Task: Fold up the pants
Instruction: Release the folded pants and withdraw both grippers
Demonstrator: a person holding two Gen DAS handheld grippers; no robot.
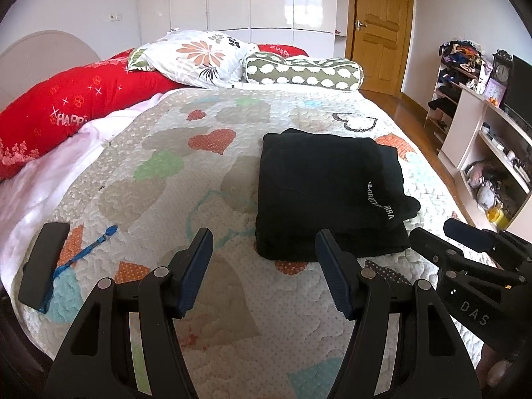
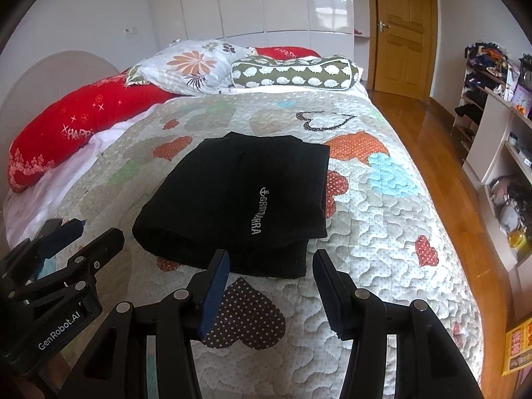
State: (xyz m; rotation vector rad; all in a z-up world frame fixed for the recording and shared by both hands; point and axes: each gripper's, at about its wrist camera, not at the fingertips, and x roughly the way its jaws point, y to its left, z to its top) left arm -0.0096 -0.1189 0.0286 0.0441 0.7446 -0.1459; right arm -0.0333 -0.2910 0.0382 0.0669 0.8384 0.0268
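Black pants (image 1: 326,193) lie folded into a compact stack on the quilted bed, with white lettering on top. They also show in the right wrist view (image 2: 239,206). My left gripper (image 1: 264,249) is open and empty, held just short of the stack's near left corner. My right gripper (image 2: 271,269) is open and empty, just in front of the stack's near edge. The right gripper appears at the right edge of the left wrist view (image 1: 465,249). The left gripper appears at the lower left of the right wrist view (image 2: 66,249).
The heart-patterned quilt (image 1: 186,179) covers the bed. A black phone (image 1: 41,262) and blue toothbrush (image 1: 86,252) lie near the left edge. Pillows (image 1: 199,56) and a red duvet (image 1: 66,109) sit at the head. Shelves (image 1: 492,133) and wooden floor (image 2: 442,173) are to the right.
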